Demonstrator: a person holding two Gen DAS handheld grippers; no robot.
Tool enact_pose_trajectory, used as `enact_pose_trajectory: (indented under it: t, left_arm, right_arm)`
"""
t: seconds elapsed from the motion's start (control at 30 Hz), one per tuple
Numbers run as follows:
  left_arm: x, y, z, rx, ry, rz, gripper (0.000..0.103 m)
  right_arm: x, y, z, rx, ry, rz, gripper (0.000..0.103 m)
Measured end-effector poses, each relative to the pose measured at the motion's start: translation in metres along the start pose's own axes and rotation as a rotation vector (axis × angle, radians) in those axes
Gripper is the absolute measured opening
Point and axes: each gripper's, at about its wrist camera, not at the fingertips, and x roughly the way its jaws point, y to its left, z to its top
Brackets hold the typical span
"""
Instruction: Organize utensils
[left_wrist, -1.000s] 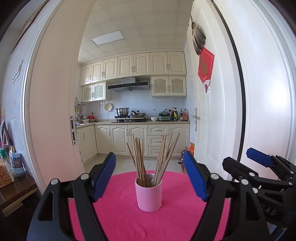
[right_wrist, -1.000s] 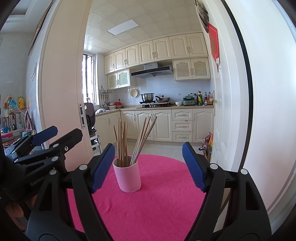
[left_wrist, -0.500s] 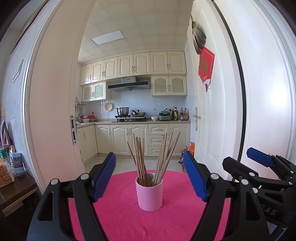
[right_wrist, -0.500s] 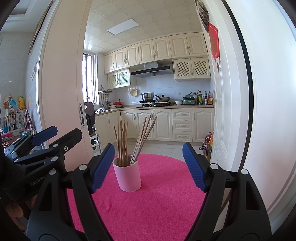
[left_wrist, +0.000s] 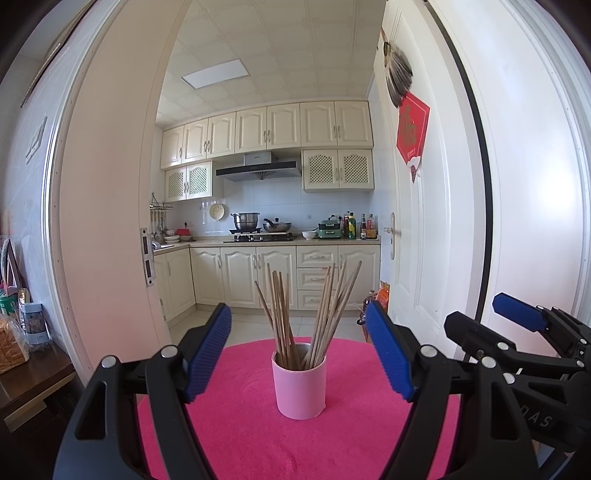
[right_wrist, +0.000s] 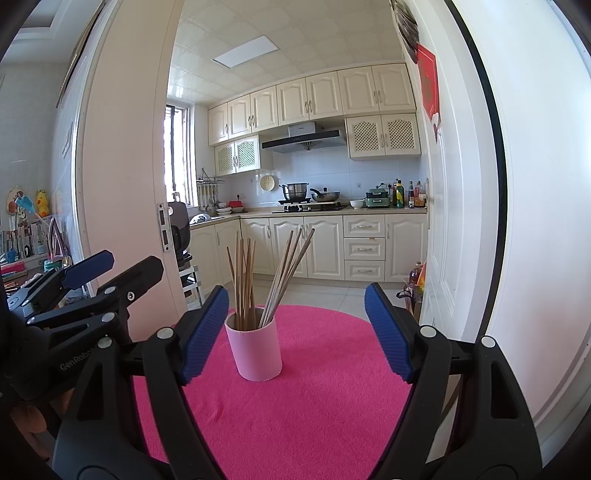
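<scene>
A pink cup (left_wrist: 300, 387) (right_wrist: 255, 350) stands upright on a round pink mat (left_wrist: 258, 435) (right_wrist: 314, 398). Several wooden chopsticks (left_wrist: 306, 314) (right_wrist: 266, 277) stick up out of it and fan apart in two bunches. My left gripper (left_wrist: 298, 350) is open, with the cup some way in front of its blue pads and nothing between them. My right gripper (right_wrist: 293, 328) is open too and holds nothing; the cup stands ahead, nearer its left pad. Each gripper shows at the side of the other's view.
A white door frame (left_wrist: 96, 221) rises on the left and a white door (left_wrist: 461, 203) on the right. Behind the mat is a kitchen with cream cabinets (left_wrist: 266, 277) and a stove. A dark wooden side table (left_wrist: 29, 373) with packets stands at far left.
</scene>
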Motion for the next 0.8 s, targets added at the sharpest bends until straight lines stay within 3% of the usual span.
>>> enact_pose_trajectory:
  t: [0.8]
  left_arm:
    - [0.017,0.006,-0.008,0.006,0.030,0.003,0.074]
  right_arm:
    - [0.018,-0.005,-0.007,0.005,0.033,0.007,0.076]
